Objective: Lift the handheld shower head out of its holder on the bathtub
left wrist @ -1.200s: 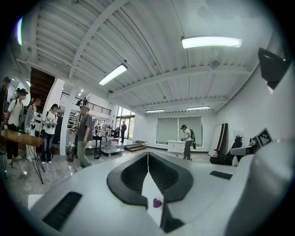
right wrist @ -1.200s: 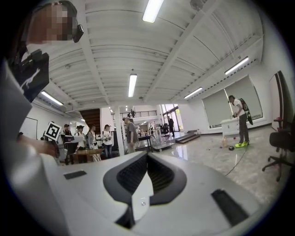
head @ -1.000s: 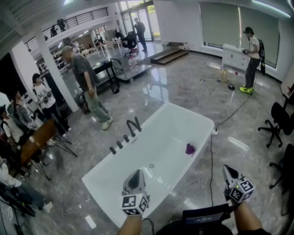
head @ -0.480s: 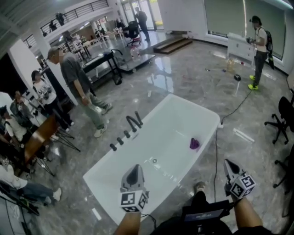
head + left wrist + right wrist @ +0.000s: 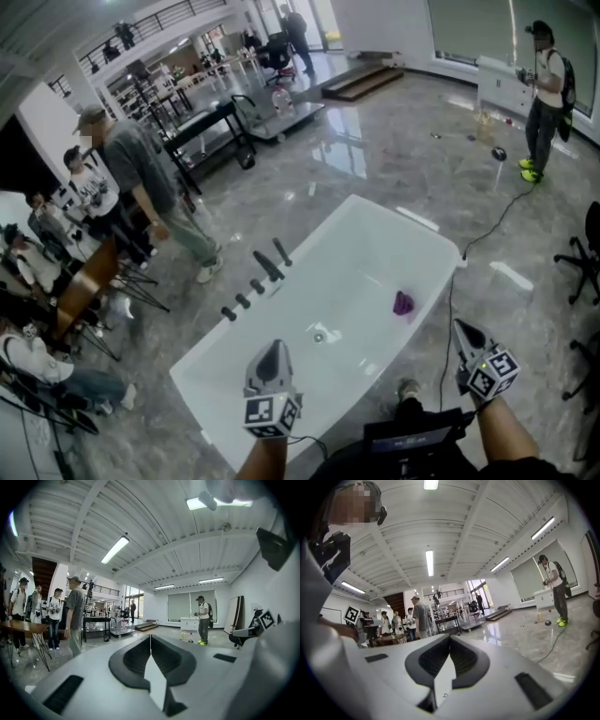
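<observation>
Shower head [image 5: 268, 266] sits in its holder on the far rim of the bathtub [image 5: 356, 244], among dark taps [image 5: 244, 300]. Approach step; nothing grasped yet. Left gripper [image 5: 273, 352] and right gripper [image 5: 466, 334] both clenched, empty, at the tub's near side, well apart from it. Next, probably: reach across, part one gripper's jaws, clamp the handle, lift.

The bathtub [image 5: 366, 253] is plain white, with a purple object [image 5: 403, 303] inside it and black fittings [image 5: 255, 281] on its rim. Around it the floor [image 5: 375, 150] is grey veined marble.
</observation>
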`<state>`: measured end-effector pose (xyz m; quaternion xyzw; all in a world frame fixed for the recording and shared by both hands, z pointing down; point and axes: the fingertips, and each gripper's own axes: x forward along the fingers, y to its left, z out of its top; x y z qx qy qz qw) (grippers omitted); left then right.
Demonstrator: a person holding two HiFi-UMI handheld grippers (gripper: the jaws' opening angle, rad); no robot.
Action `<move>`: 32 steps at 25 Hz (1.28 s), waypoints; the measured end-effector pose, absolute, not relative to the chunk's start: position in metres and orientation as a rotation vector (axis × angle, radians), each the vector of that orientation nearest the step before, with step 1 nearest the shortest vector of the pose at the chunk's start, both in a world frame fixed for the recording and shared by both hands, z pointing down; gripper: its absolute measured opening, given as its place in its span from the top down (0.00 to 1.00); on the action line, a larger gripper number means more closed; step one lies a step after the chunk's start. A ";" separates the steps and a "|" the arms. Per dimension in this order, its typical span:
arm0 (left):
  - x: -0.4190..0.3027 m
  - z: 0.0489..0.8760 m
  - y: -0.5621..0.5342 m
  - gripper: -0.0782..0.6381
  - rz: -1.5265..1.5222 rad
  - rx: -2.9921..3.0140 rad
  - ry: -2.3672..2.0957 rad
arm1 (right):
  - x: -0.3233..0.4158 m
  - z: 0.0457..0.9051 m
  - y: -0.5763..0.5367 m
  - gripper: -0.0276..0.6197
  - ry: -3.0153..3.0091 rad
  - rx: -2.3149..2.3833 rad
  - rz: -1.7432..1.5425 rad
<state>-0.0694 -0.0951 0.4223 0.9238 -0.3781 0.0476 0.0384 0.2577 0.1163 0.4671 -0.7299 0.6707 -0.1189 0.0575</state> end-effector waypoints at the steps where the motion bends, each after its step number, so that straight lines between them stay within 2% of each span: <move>1: -0.061 0.420 -0.102 0.87 0.148 2.832 -1.164 | 0.267 0.466 0.108 0.95 2.037 -2.208 -0.363; 12: 0.031 0.403 -0.140 0.87 0.177 2.832 -1.245 | 0.367 0.475 0.055 0.95 2.100 -2.134 -0.395; 19: 0.048 0.406 -0.151 0.87 0.144 2.769 -1.393 | 0.385 0.495 0.010 0.95 2.266 -2.024 -0.453; 25: 0.032 0.408 -0.150 0.87 0.192 2.734 -1.492 | 0.372 0.497 -0.034 0.95 2.375 -1.899 -0.477; 32: -0.028 0.408 -0.149 0.87 0.207 2.617 -1.672 | 0.333 0.511 -0.071 0.95 2.493 -1.771 -0.529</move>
